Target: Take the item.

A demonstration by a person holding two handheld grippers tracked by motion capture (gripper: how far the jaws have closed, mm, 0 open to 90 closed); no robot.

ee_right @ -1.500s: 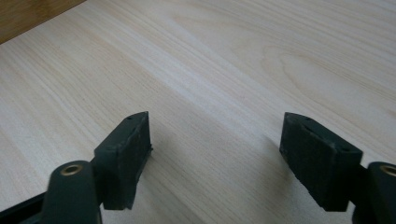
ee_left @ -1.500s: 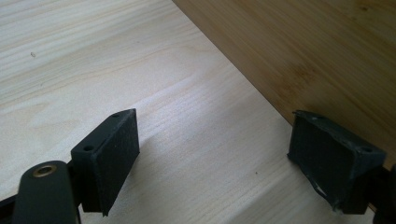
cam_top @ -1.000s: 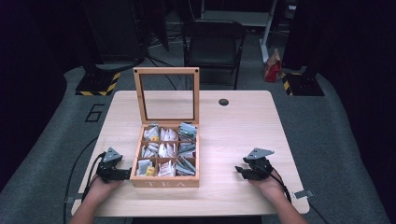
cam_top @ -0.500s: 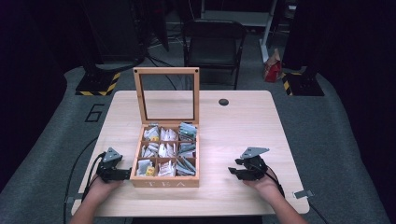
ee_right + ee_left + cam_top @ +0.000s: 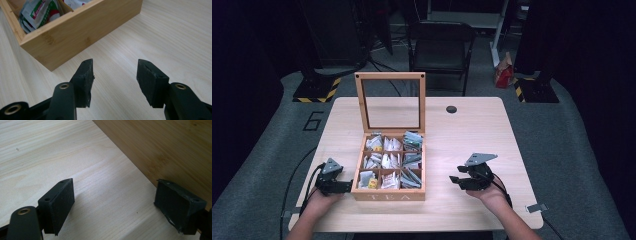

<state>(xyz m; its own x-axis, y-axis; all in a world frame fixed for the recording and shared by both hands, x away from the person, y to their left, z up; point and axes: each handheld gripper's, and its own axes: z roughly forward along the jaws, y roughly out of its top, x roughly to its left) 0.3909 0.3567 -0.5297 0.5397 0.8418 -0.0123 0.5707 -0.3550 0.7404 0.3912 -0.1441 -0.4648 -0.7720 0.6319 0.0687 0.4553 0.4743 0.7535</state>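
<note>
Flanking the tea box (image 5: 388, 192): left gripper (image 5: 343, 186) & right gripper (image 5: 458, 180) both wide, empty; approach sides squarely, w/ even pressure.

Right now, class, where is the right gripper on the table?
In the high view, the right gripper sits at the table's near right, jaws open and pointing left at the tea box, with bare wood between them.
</note>
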